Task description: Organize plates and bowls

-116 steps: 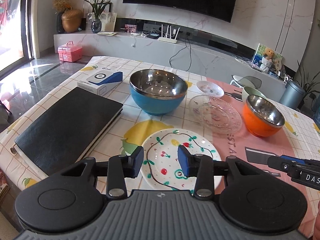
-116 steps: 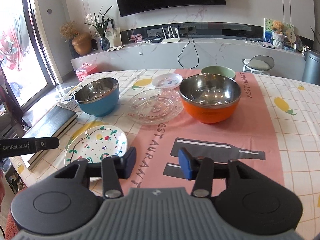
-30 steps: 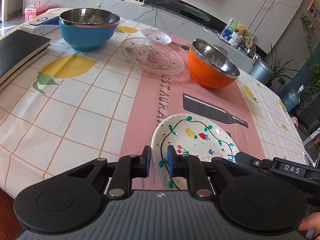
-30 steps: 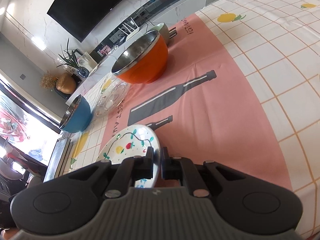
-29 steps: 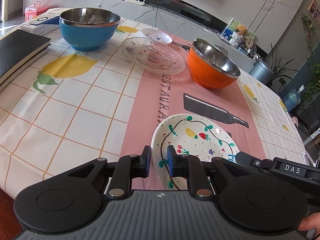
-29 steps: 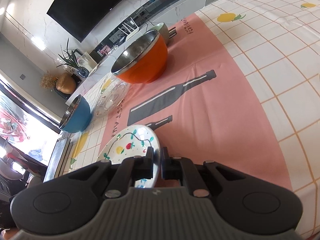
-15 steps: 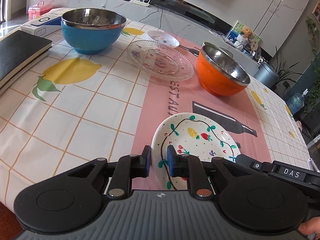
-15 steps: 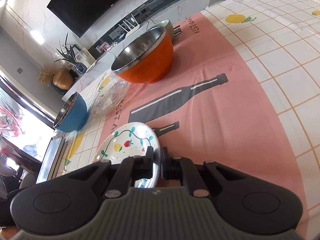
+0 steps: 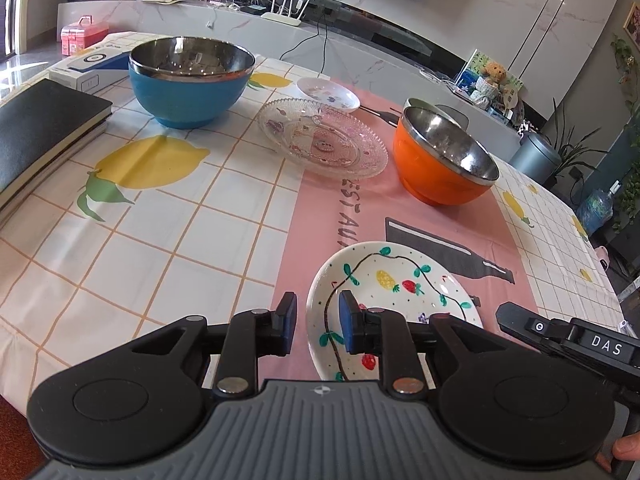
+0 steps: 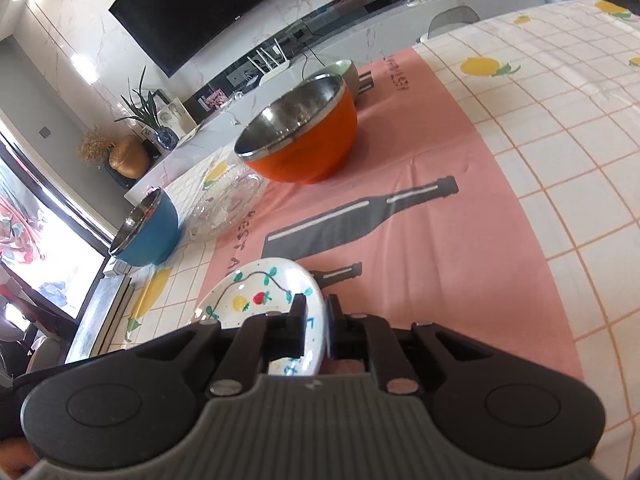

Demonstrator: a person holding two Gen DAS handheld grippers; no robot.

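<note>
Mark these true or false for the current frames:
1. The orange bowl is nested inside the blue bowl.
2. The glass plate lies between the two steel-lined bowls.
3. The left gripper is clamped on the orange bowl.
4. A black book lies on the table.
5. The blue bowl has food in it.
1. False. The orange bowl and the blue bowl stand apart on the tablecloth.
2. True. The glass plate sits between them.
3. False. The left gripper straddles the rim of the painted plate. Its jaws have just been opening and no longer press on it.
4. True. The black book lies at the left edge in the left wrist view.
5. False. Its steel inside is empty.
</note>
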